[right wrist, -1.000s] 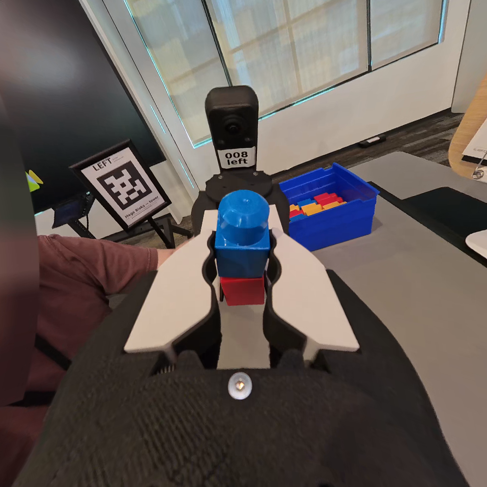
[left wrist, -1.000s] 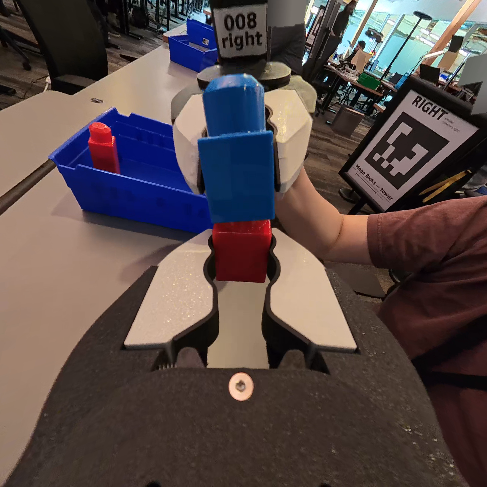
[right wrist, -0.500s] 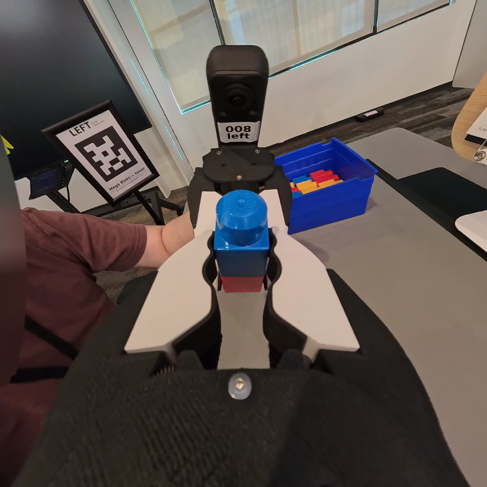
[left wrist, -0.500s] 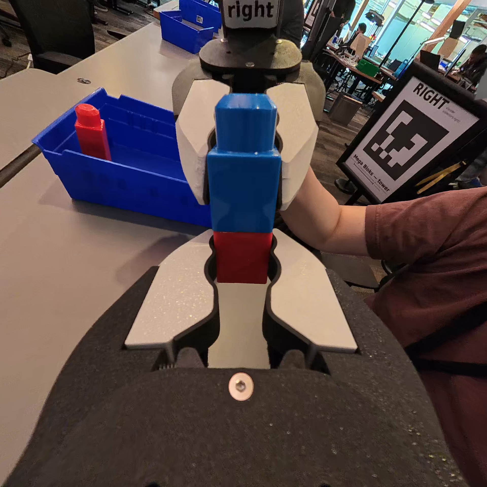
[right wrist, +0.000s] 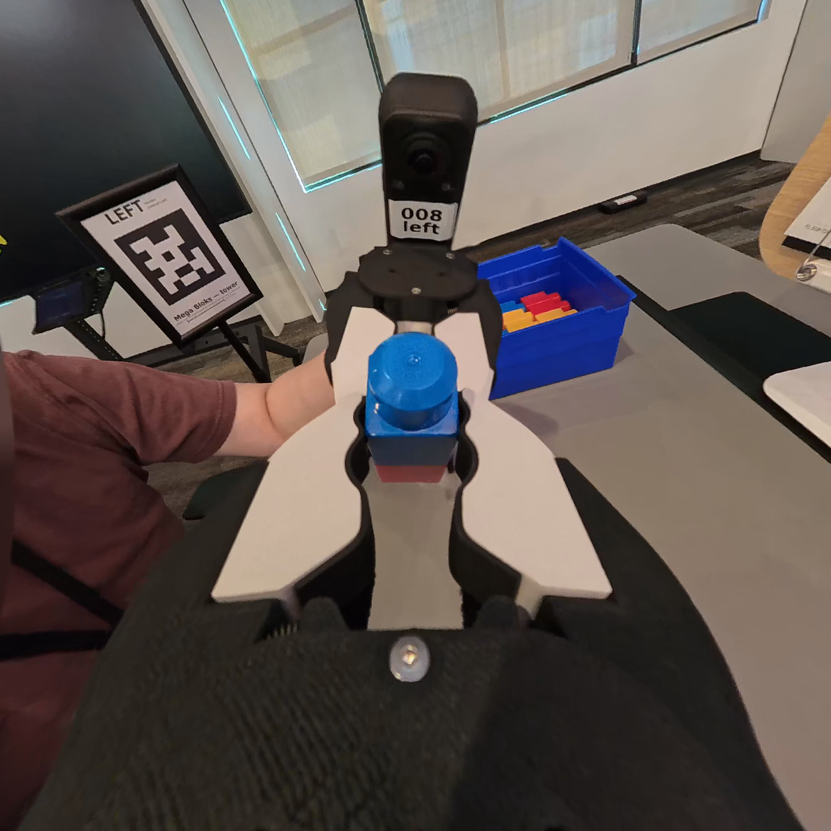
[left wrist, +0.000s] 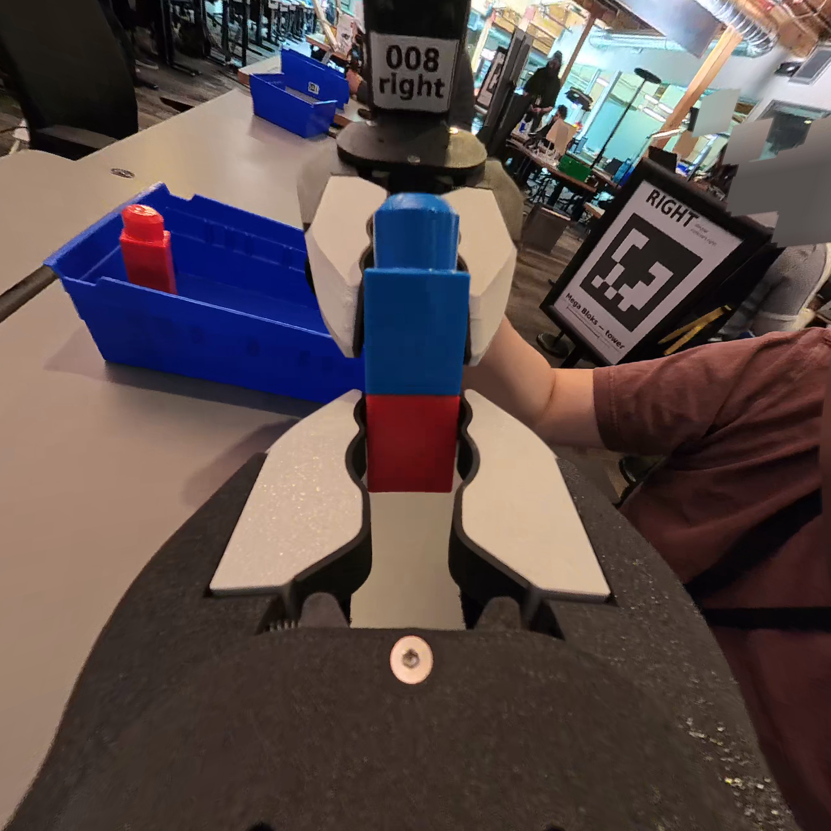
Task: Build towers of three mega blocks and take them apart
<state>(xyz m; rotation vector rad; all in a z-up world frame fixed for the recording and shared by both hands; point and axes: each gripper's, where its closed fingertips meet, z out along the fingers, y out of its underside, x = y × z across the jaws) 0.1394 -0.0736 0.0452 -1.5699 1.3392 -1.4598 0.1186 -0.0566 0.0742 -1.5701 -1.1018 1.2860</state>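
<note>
In the left wrist view my left gripper (left wrist: 411, 404) is shut on a red block (left wrist: 411, 443). A blue block (left wrist: 416, 332) sits flush on top of the red one, stud upward. My right gripper (left wrist: 413, 350) faces mine from the far side and is shut on the blue block. In the right wrist view my right gripper (right wrist: 411, 404) clamps the blue block (right wrist: 411, 418), with the red block (right wrist: 409, 474) just showing beneath it. The left gripper (right wrist: 411, 386) stands opposite, behind the stack. The two-block stack is held above the grey table (left wrist: 112, 449).
A blue bin (left wrist: 216, 341) at the left holds an upright red block (left wrist: 146, 252). A second blue bin (right wrist: 562, 341) holds several red, blue and yellow blocks (right wrist: 535, 310). A person's arm (left wrist: 539, 386) and framed sign stands (left wrist: 643, 270) are at the table's edge. My two grippers' fingertips are within a few centimetres of each other.
The blue block, tilted and offset on the red one a second ago, now sits straight and flush on it. Both grippers kept their grasp and rose slightly.
</note>
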